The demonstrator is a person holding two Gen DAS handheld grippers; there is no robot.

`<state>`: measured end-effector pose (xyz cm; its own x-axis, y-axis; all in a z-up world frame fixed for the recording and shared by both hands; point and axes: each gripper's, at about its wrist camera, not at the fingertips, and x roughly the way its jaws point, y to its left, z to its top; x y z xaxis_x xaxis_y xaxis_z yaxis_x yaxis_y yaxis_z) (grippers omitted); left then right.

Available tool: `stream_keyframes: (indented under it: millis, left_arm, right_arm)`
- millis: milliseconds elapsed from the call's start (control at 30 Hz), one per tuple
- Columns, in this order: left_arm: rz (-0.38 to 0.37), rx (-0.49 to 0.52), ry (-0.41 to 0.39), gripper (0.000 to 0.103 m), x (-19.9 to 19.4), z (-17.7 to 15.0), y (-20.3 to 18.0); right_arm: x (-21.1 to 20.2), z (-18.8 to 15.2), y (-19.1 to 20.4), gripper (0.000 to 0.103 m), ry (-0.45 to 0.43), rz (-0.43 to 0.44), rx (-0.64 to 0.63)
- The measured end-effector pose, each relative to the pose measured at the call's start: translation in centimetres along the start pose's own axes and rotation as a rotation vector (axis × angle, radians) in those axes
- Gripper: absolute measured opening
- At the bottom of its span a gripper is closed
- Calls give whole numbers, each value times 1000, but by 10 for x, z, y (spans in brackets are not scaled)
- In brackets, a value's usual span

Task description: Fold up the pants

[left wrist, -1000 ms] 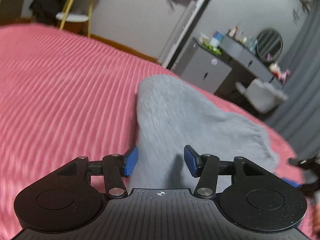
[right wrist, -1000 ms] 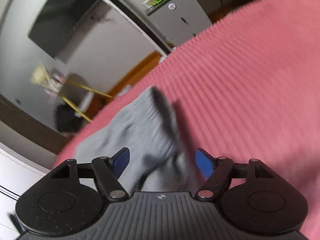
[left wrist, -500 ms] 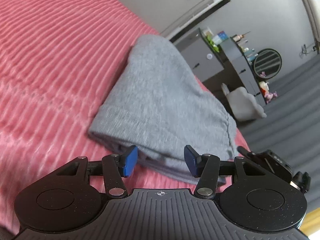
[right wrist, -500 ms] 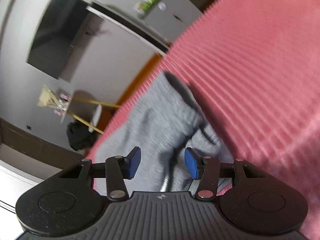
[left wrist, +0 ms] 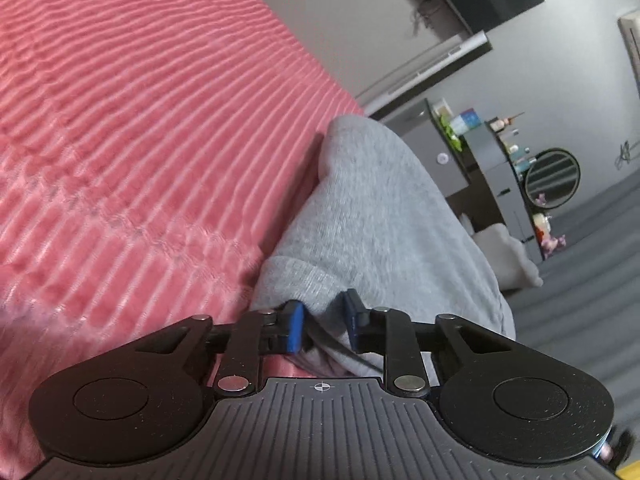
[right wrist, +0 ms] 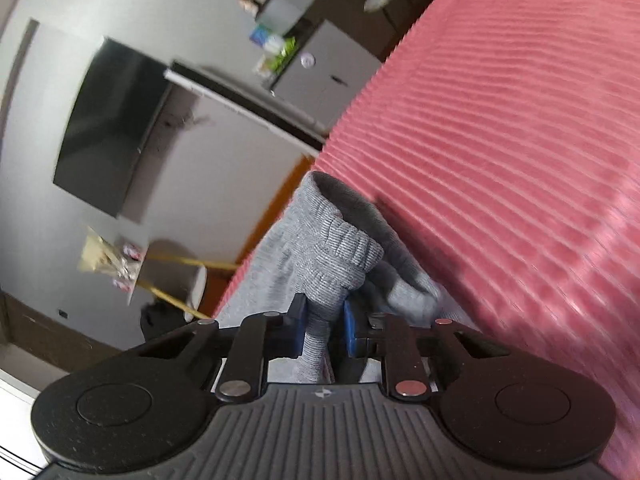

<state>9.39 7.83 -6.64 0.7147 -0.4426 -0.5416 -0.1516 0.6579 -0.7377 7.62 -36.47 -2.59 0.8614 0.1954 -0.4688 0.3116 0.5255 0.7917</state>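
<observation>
Across the pink ribbed bed (left wrist: 140,128), both tongs, left (left wrist: 322,320) and right (right wrist: 325,326), have just closed onto the grey pants' (left wrist: 384,216) near edge, probably to lift it for folding.

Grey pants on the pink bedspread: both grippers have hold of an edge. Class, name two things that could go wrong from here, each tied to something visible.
1. The left gripper, whose jaws have just been closing, pinches only a thin lip of the grey pants; the fabric might slip out when lifted.
2. The right gripper, also just closed, clamps a bunched ribbed cuff; the fold may come out uneven or creased on the pink bedspread.
</observation>
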Motion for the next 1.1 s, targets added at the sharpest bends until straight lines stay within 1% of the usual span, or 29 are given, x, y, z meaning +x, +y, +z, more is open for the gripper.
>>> stream_keyframes:
  millis: [67, 100, 200, 233, 267, 300, 333, 400, 467, 533, 600, 667, 733, 767, 833, 933, 967, 1000, 1033, 1067, 1100]
  left_arm:
    - [2, -10, 1, 23, -1, 0, 4]
    - [5, -2, 2, 23, -1, -1, 3]
    - [13, 17, -1, 23, 0, -3, 2]
    - [14, 14, 0, 23, -1, -3, 1]
    - [14, 13, -1, 23, -1, -4, 1]
    - [16, 15, -2, 23, 0, -4, 0]
    - [19, 19, -1, 23, 1, -5, -1]
    - [19, 25, -2, 24, -3, -8, 0]
    - [20, 18, 1, 24, -2, -9, 0]
    - [25, 14, 3, 28, 0, -10, 0]
    - [23, 14, 14, 35, 4, -9, 0]
    - [24, 20, 13, 36, 7, -10, -2]
    - [29, 41, 0, 34, 8, -10, -3]
    - [34, 42, -12, 30, 7, -10, -3]
    - [39, 47, -24, 26, 4, -10, -3]
    - [64, 39, -42, 24, -4, -10, -3]
    - [75, 41, -44, 24, -6, -11, -4]
    - [85, 47, -46, 24, -8, -12, -7]
    - [96, 60, -44, 24, -10, -14, -11]
    - [116, 91, -42, 24, -12, -16, -18]
    - [144, 125, -51, 25, -15, -18, -26]
  right_arm:
    - [-3, -10, -8, 18, -11, -57, -28]
    - [1, -11, -14, 18, -2, -64, -28]
    - [2, -3, -24, 19, 20, -22, 1]
    - [-2, -1, -25, 21, 16, -16, 14]
    - [-7, 1, -25, 23, 4, -31, 6]
    - [-10, 2, -24, 34, -7, -57, -12]
    - [-12, 3, -25, 49, -11, -72, -18]
    - [-11, 2, -30, 53, 9, -45, 9]
    - [-3, 5, -34, 59, 20, -50, 33]
    - [6, 7, -34, 64, 35, -64, 51]
    - [16, 9, -32, 67, 48, -57, 52]
    - [25, 9, -30, 66, 66, -40, 58]
    - [32, 9, -26, 45, 75, -45, 55]
    - [33, 9, -24, 44, 76, -39, 43]
    - [25, 8, -17, 40, 64, -27, 20]
    - [6, 3, -22, 40, 47, 90, 103]
    - [2, -1, -26, 40, 39, 104, 99]
    - [1, -3, -28, 40, 37, 86, 71]
    - [3, -7, -33, 40, 36, 32, 30]
    - [9, -11, -38, 40, 41, -27, -9]
    - [15, -14, -42, 40, 40, -45, -53]
